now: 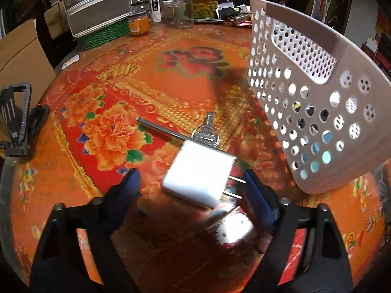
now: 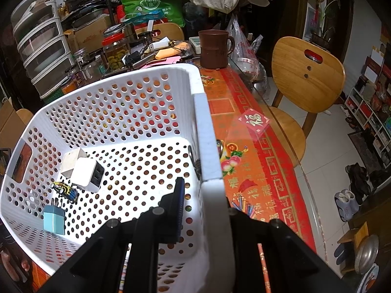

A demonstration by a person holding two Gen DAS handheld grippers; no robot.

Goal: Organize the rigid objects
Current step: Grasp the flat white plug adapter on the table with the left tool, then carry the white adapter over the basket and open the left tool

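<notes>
Left gripper (image 1: pixel 191 188) jaws wide apart, nothing clamped; white plug adapter (image 1: pixel 199 173) between the blue pads, blurred, touching neither, contact with table unclear. Its long axis runs upper-left to lower-right, two metal prongs pointing right toward the right pad. White, boxy, rounded corners. Just below it, a Hello Kitty adapter (image 1: pixel 233 232) lies on the floral table (image 1: pixel 117 90). Beyond, keys on a ring (image 1: pixel 206 134) and a thin metal rod (image 1: pixel 161 129), lying diagonally.

Right gripper (image 2: pixel 202 200) closed on the rim of the white perforated basket (image 2: pixel 136 112), one pad inside the wall, the other outside. In the left-wrist view the basket is tilted off the table. Inside: blue adapter (image 2: pixel 54 219), small yellow toy car (image 2: pixel 64 190), white two-port USB charger (image 2: pixel 86 174), white cube (image 2: pixel 72 161) behind it.

Far: brown mug (image 2: pixel 215 48), jars (image 1: pixel 204 1).
</notes>
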